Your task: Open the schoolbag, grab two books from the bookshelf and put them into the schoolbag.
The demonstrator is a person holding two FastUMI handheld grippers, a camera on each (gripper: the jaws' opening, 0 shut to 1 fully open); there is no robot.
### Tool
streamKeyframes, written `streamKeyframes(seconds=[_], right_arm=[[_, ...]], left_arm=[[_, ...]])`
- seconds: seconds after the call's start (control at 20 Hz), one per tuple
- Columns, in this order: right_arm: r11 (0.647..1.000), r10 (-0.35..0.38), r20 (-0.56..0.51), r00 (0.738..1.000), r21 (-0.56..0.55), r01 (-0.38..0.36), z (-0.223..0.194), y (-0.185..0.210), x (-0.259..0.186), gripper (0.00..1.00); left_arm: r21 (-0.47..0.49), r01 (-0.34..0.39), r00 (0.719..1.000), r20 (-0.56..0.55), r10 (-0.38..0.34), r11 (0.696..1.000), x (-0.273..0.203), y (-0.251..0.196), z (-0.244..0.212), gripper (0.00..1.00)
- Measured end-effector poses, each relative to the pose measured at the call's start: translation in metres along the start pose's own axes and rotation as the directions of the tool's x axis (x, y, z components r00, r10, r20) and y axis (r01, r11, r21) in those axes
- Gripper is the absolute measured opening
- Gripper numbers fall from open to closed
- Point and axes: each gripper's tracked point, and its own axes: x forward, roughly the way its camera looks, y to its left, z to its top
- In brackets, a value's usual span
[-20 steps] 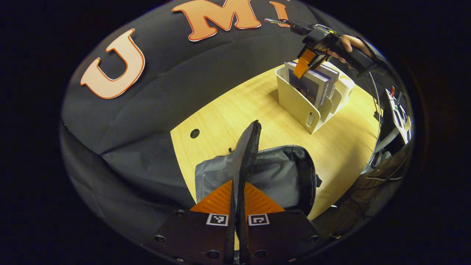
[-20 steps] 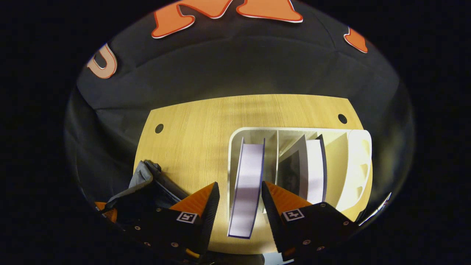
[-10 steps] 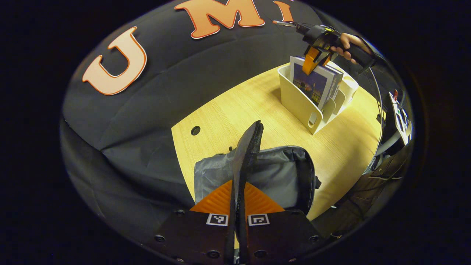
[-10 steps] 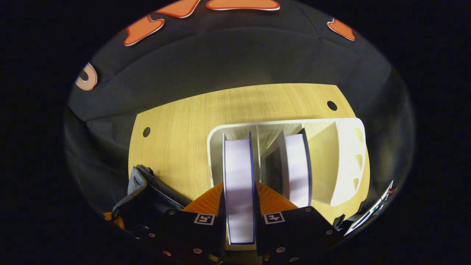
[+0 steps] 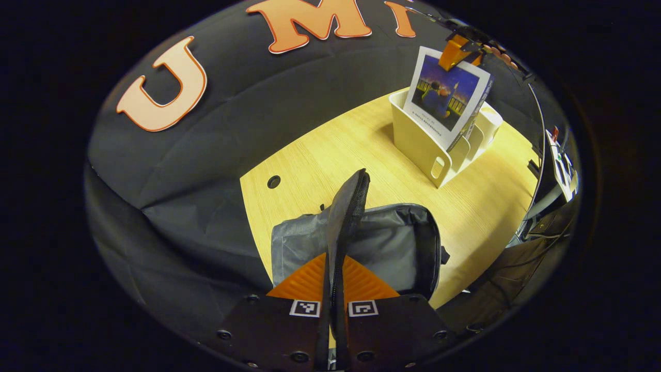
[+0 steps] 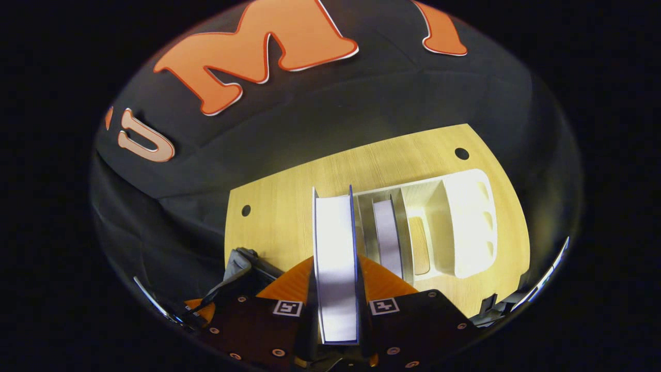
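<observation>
- Left gripper (image 5: 334, 281), nearest in the left gripper view: its fingers are pressed together on the raised flap (image 5: 347, 206) of the bag (image 5: 392, 248), holding it upright.
- The bag lies open at the counter's (image 5: 320, 155) near edge, grey lining showing, just left of the near right corner.
- Bare wood runs from the bag to the shelf (image 5: 421, 144), which stands well apart from it at the far right.
- A cable hole (image 5: 273, 182) sits by the counter's left edge; black cloth wall (image 5: 206, 129) wraps the left and far sides.
- Off the right edge, cables and gear crowd the room (image 5: 560, 170).
- Right gripper (image 6: 335, 279): fingers clamped on both covers of a book (image 6: 335, 258), page edges toward the camera.
- In the left gripper view that book (image 5: 446, 95) hangs above the shelf's left slot, lower edge about at the rim.
- A second book (image 6: 387, 237) stands in the next slot; the slots right of it are bare.
</observation>
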Motion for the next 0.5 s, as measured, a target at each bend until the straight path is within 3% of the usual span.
streamKeyframes(seconds=[0.25,0.5], right_arm=[[0.998,0.054,0.054,0.997,0.011,-0.055,-0.005,0.0,-0.035,0.31],[0.99,0.133,0.053,0.99,0.041,-0.135,-0.038,0.016,-0.045,0.3]], left_arm=[[-0.012,0.012,1.0,0.005,-0.012,1.0,0.001,-0.001,-0.003,0.06],[-0.022,0.018,1.0,0.014,-0.018,1.0,0.004,0.0,-0.008,0.06]])
